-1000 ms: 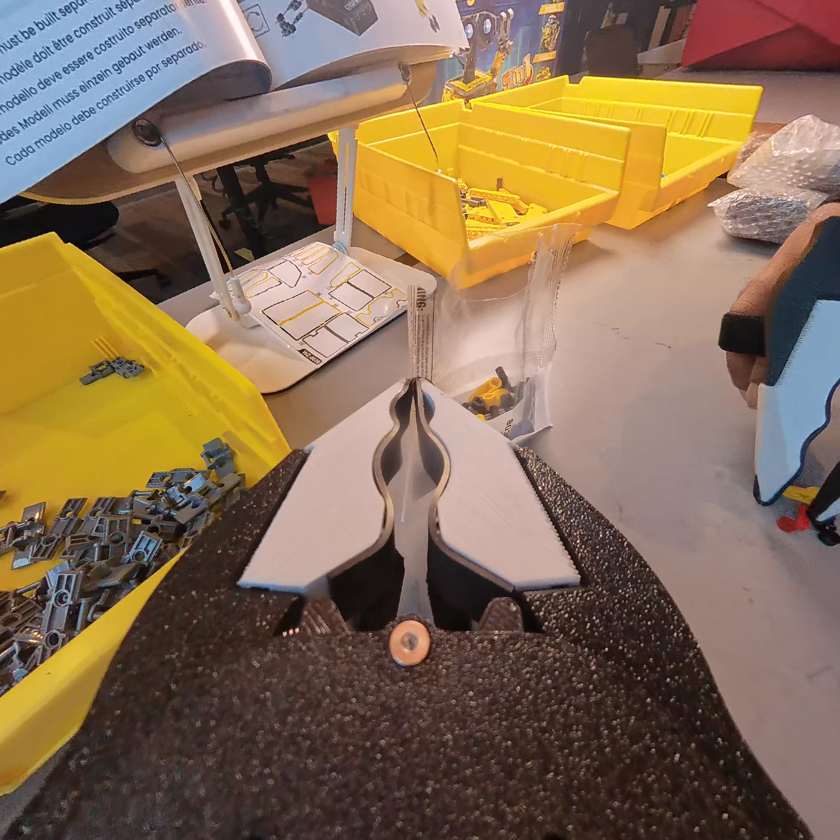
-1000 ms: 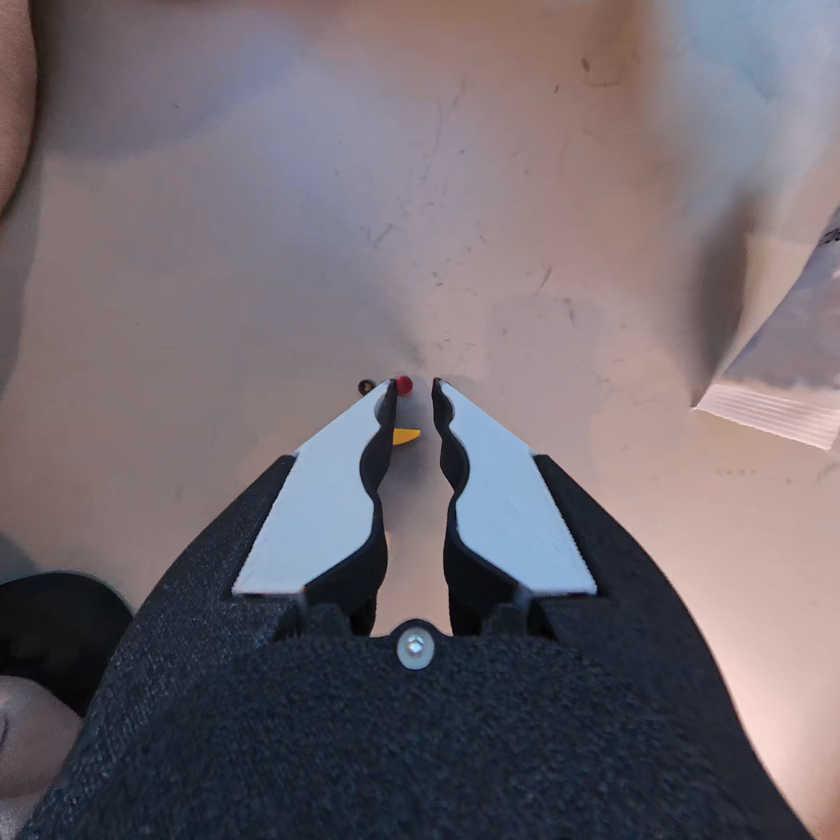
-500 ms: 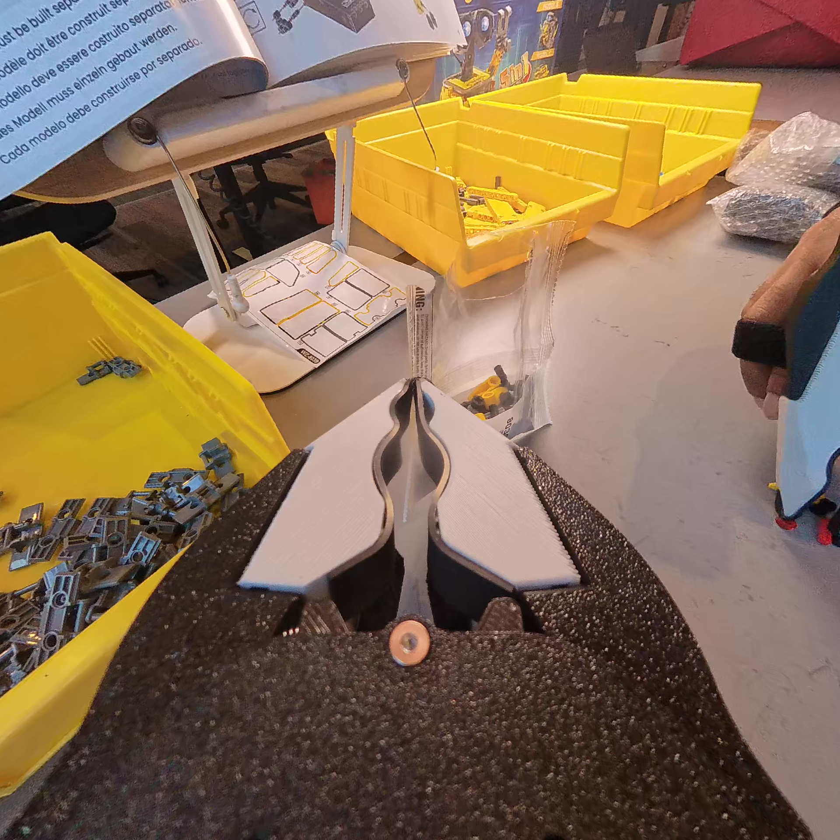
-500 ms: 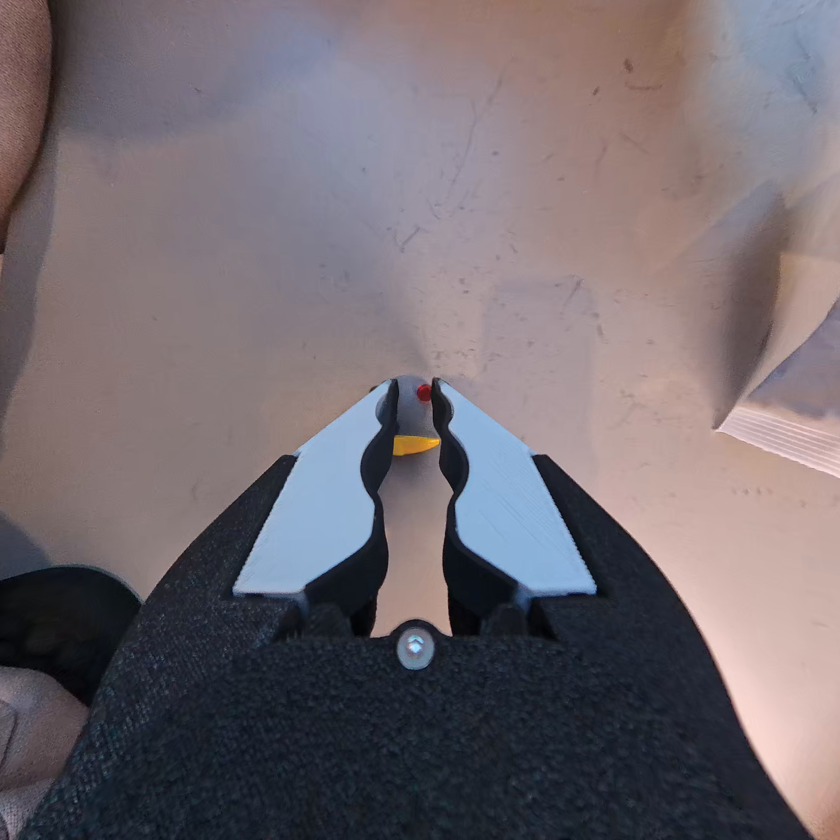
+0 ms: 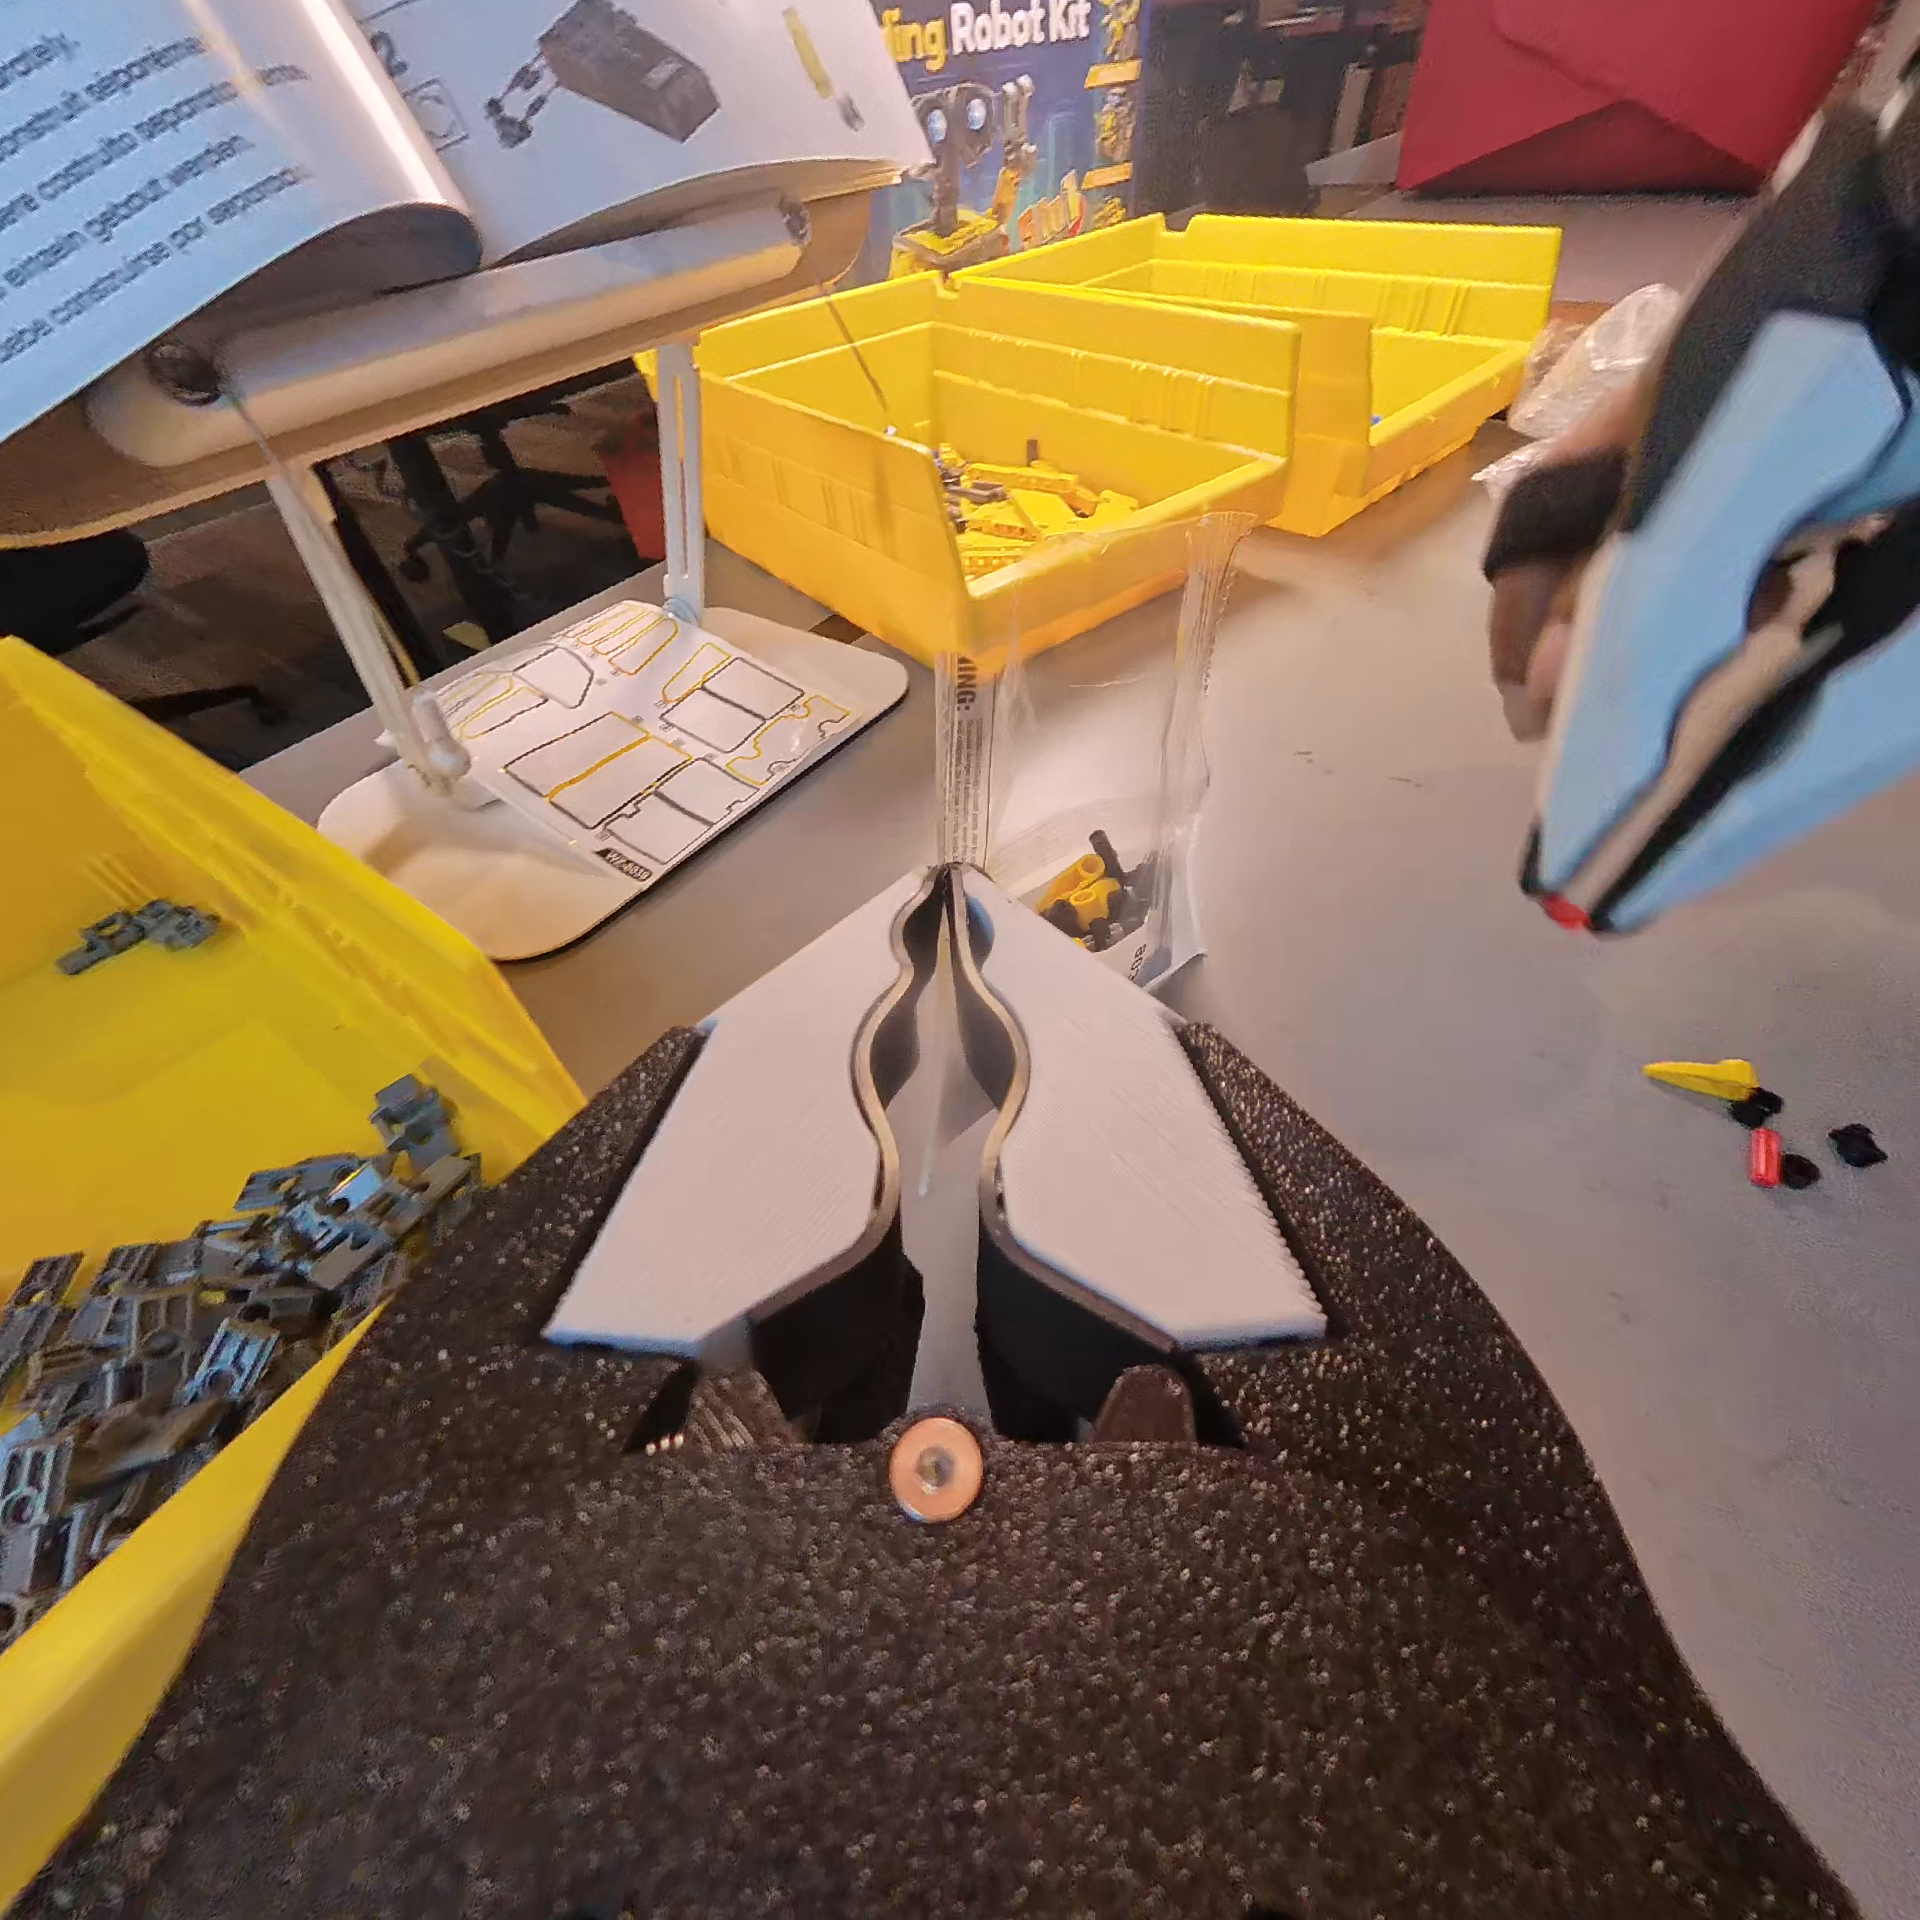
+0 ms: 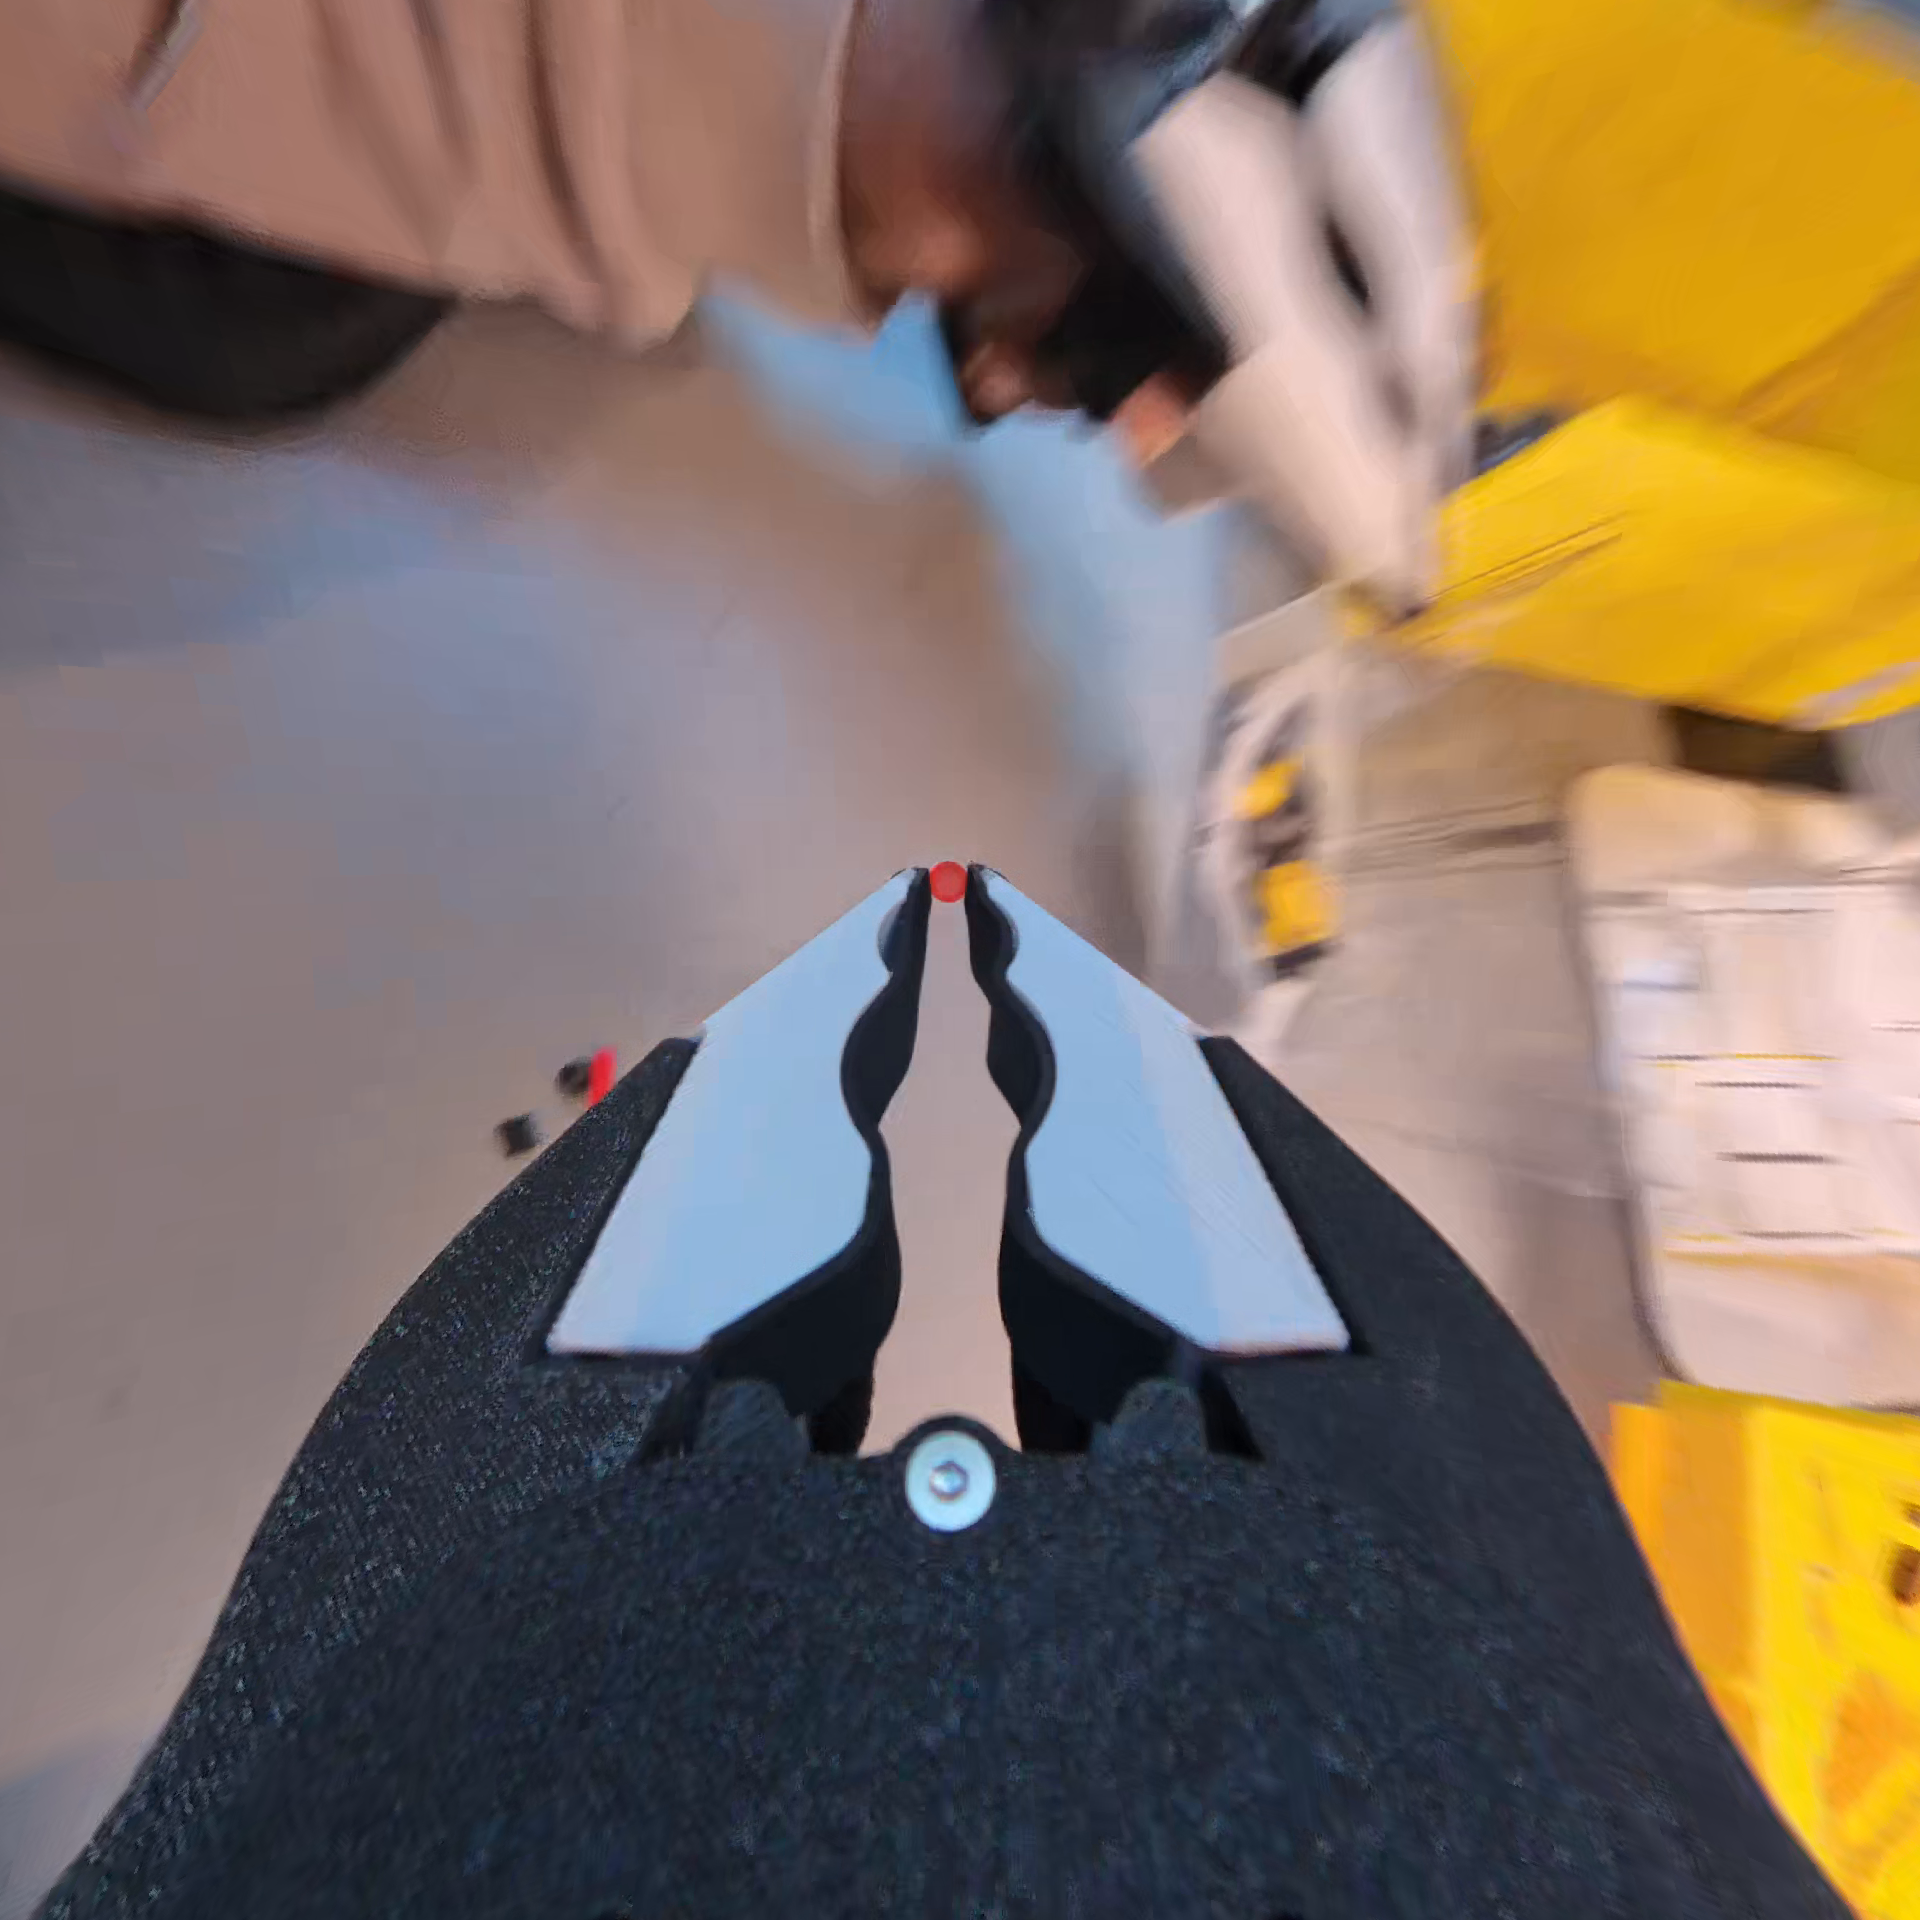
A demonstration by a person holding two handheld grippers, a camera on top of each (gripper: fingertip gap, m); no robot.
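Observation:
My left gripper is shut on the edge of a clear plastic bag that stands on the grey table and holds small yellow and black parts. My right gripper is shut on a small red pin at its tips. In the left wrist view the right gripper is lifted above the table at the right, with the red pin showing at its tip. Below it a yellow wedge piece, a red pin and small black pins lie on the table.
A yellow bin of grey parts is at the left. A white book stand holds an open booklet. Yellow bins stand behind the bag. The right wrist view is blurred; a sleeve and yellow bins show. Tip to tip, the grippers are about 12 cm apart.
My right gripper closed on the red pin, lifted it off the table and swung away from the other small pieces. My left gripper kept its hold on the bag.

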